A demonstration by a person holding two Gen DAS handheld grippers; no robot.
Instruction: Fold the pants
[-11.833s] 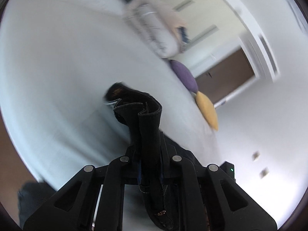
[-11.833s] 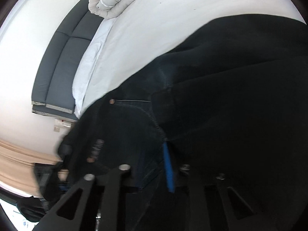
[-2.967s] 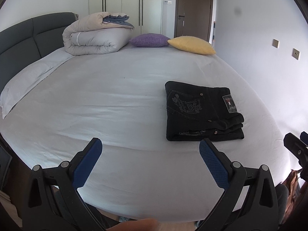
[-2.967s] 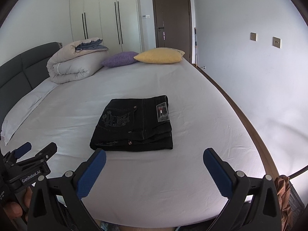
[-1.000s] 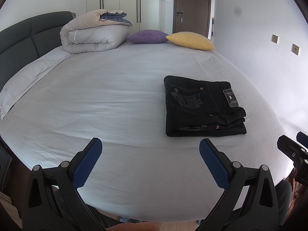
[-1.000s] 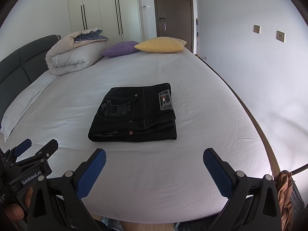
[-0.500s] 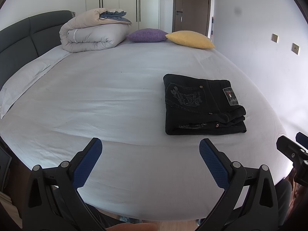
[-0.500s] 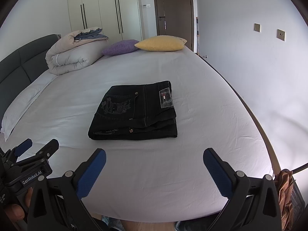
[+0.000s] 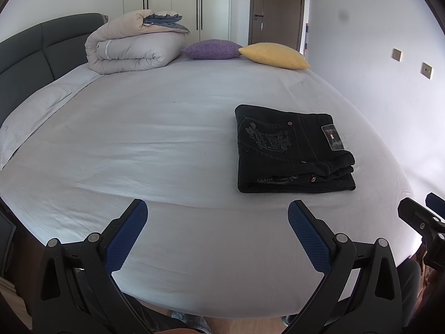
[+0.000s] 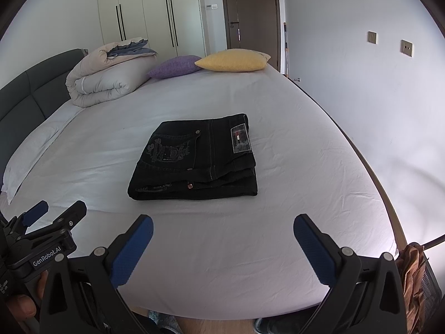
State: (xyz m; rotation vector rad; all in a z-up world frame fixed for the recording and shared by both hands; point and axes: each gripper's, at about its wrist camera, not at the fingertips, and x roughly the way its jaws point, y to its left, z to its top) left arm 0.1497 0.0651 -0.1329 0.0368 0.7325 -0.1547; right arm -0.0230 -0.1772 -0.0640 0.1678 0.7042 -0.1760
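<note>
Black pants (image 9: pixel 292 150) lie folded in a neat rectangular stack on the white bed sheet (image 9: pixel 155 144), right of centre in the left wrist view and at centre in the right wrist view (image 10: pixel 197 158). My left gripper (image 9: pixel 217 233) is open and empty, held back over the bed's near edge, well short of the pants. My right gripper (image 10: pixel 222 247) is open and empty, also near the front edge, with the pants straight ahead. The left gripper also shows at the lower left of the right wrist view (image 10: pixel 50 222).
A rolled duvet (image 9: pixel 133 47), a purple pillow (image 9: pixel 211 48) and a yellow pillow (image 9: pixel 274 54) lie at the far end of the bed. A dark headboard (image 9: pixel 30 53) runs along the left. A wall (image 10: pixel 375 89) stands close on the right.
Over the last second both grippers have shifted slightly, and the pants sit a little nearer in view. Much earlier both grippers were shut on the pants; now they are open and the pants lie folded.
</note>
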